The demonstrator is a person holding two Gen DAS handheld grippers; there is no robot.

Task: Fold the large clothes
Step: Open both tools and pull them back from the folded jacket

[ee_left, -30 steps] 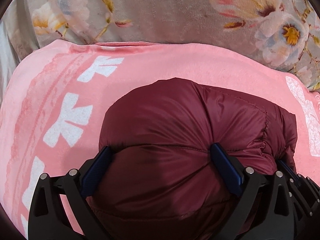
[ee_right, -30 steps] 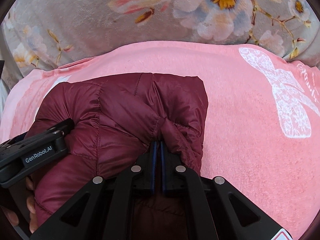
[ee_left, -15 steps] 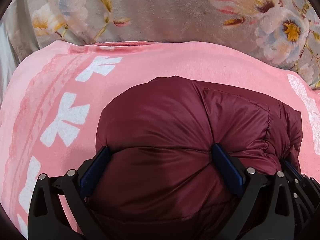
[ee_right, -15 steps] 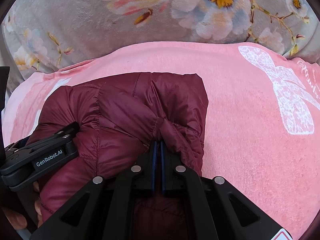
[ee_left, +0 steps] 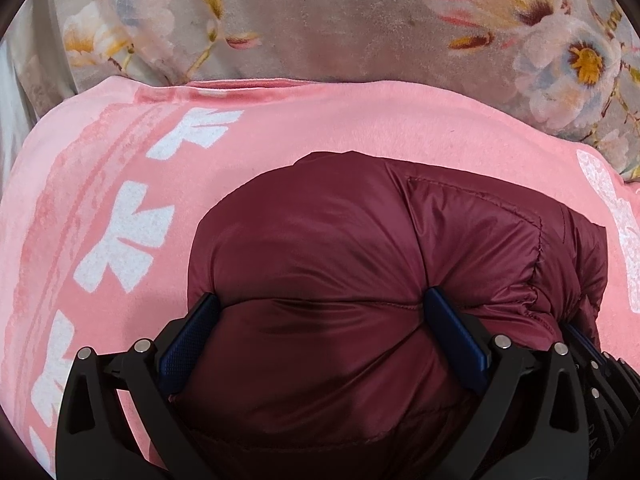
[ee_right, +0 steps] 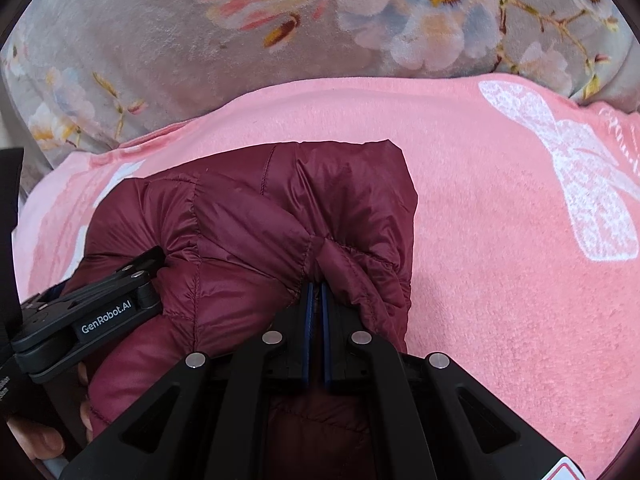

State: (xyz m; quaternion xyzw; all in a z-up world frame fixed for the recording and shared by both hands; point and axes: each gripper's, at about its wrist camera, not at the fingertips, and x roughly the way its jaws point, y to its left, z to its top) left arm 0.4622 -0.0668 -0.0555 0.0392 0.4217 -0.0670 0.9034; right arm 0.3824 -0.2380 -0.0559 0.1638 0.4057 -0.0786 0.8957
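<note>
A maroon puffer jacket (ee_left: 360, 248) lies bunched and folded on a pink blanket (ee_left: 320, 120). My left gripper (ee_left: 320, 308) has its jaws wide apart, and a thick bulge of the jacket fills the gap between the two blue pads. My right gripper (ee_right: 315, 292) is shut on a pinched fold of the same jacket (ee_right: 248, 232) near its right edge. The left gripper's black body (ee_right: 92, 312) shows at the left of the right wrist view, pressed into the jacket.
The pink blanket (ee_right: 500, 240) has white bow prints (ee_right: 580, 184) and lies over a grey floral bedspread (ee_right: 200, 48). A hand's fingers (ee_right: 36, 440) show at the bottom left of the right wrist view.
Both grippers have drawn the jacket slightly back toward the near side. The left gripper's body has risen a little in the right wrist view. Both grips look the same.
</note>
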